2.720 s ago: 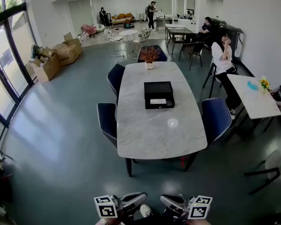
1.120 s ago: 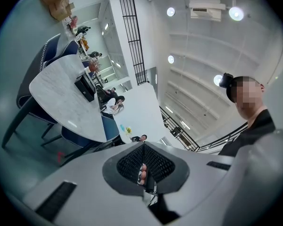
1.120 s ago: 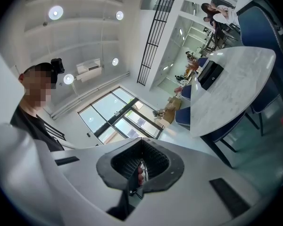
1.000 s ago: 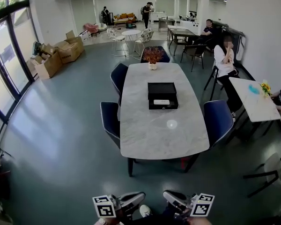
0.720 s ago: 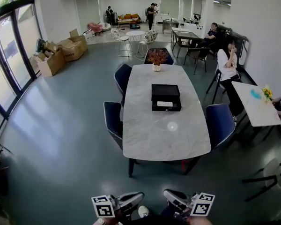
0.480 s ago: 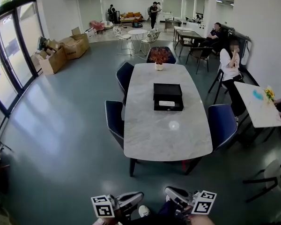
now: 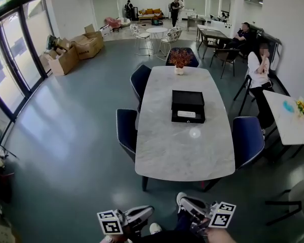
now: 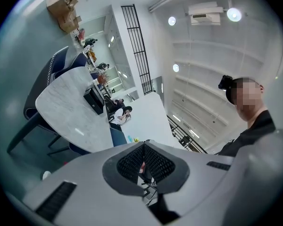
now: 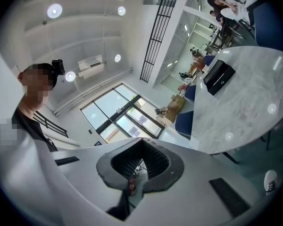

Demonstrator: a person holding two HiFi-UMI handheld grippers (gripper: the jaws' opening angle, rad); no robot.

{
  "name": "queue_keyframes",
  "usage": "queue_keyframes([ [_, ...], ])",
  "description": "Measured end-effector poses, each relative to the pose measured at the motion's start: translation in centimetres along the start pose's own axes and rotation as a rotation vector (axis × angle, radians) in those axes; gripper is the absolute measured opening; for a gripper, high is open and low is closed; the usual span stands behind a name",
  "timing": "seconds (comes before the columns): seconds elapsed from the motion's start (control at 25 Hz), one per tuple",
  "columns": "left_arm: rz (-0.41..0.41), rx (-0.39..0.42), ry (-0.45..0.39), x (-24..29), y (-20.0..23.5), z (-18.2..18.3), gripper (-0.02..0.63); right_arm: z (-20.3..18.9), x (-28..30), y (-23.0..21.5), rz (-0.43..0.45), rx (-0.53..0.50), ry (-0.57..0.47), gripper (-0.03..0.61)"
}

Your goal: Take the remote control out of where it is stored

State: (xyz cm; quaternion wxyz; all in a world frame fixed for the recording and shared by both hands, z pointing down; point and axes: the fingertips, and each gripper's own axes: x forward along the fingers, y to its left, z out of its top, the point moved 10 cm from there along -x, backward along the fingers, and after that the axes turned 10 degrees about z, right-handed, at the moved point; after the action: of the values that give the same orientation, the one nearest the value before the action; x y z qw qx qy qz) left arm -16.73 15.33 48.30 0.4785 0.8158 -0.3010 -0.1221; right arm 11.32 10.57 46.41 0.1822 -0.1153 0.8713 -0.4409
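Observation:
A black storage box point(image 7: 187, 105) sits on the long marble table point(image 7: 182, 146), some way ahead of me. In its open front tray lies a white remote control point(image 7: 186, 114). Both grippers hang low at the bottom of the head view, far from the table. My left gripper point(image 7: 146, 210) and my right gripper point(image 7: 183, 201) have their jaws together with nothing between them. The left gripper view shows its pads point(image 8: 153, 161) meeting, with the box point(image 8: 94, 99) small in the distance. The right gripper view also shows the box point(image 9: 219, 76), far beyond its closed pads point(image 9: 153, 157).
Blue chairs point(image 7: 125, 130) point(image 7: 248, 138) flank the table, and a potted plant point(image 7: 180, 59) stands at its far end. A person point(image 7: 258, 72) sits to the right near a white side table point(image 7: 291, 118). Cardboard boxes point(image 7: 73, 52) lie at the left by the windows.
The view has come nearer to the table and shifted, so the table and box sit lower and further right. Both grippers stay shut at the bottom edge.

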Motion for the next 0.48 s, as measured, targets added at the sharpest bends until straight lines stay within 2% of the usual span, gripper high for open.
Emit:
queue_keyframes([
  [0.48,0.050,-0.009,-0.095,7.8,1.4,5.3,0.008,11.9,1.9,-7.4,0.002,-0.026,0.072,0.008],
])
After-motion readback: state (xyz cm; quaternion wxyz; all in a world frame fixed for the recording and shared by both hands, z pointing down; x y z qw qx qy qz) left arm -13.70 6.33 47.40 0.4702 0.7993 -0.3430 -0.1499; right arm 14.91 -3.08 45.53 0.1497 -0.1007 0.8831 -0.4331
